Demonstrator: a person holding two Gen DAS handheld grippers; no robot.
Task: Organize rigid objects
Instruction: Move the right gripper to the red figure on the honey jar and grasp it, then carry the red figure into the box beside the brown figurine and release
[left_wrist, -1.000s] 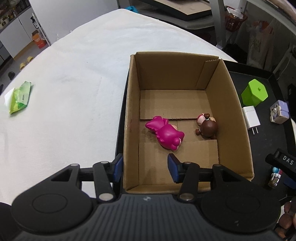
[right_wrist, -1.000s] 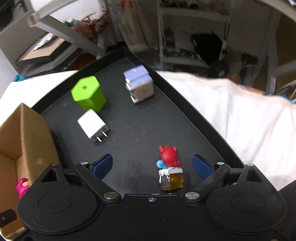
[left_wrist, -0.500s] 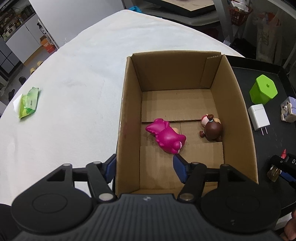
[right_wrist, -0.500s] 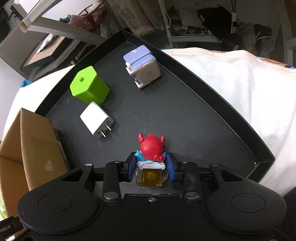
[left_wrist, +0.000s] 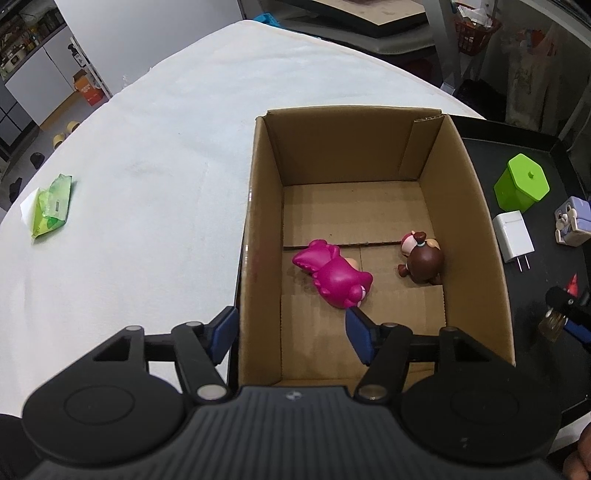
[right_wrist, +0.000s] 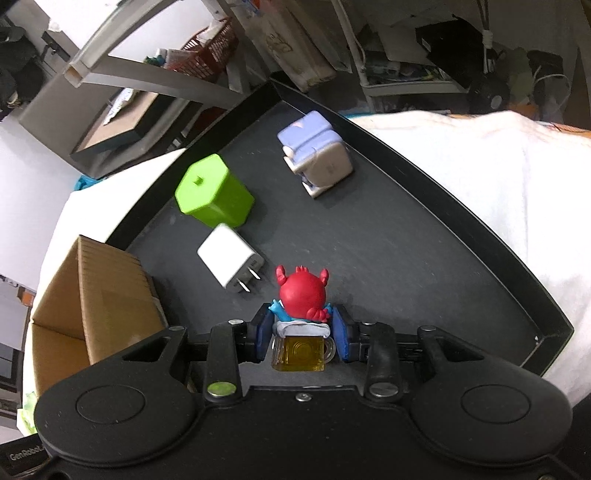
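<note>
My right gripper (right_wrist: 301, 338) is shut on a small figurine with a red crab on a yellow base (right_wrist: 301, 295), held just above the black tray (right_wrist: 424, 229). The tray also holds a white charger (right_wrist: 229, 260), a green hexagonal box (right_wrist: 212, 194) and a lavender toy (right_wrist: 317, 157). My left gripper (left_wrist: 291, 332) is open, straddling the near left wall of the cardboard box (left_wrist: 258, 221). A pink toy (left_wrist: 332, 275) and a brown figurine (left_wrist: 423, 258) lie inside the box. The right gripper with the figurine shows at the right edge of the left wrist view (left_wrist: 561, 310).
A green packet (left_wrist: 51, 205) lies on the white tablecloth (left_wrist: 147, 184) far left. The cardboard box (right_wrist: 92, 295) stands against the tray's left side. Shelves and clutter stand beyond the table.
My right gripper closed on the crab figurine and lifted it slightly, drifting toward the box. The left gripper shifted a little and stayed open at the box wall.
</note>
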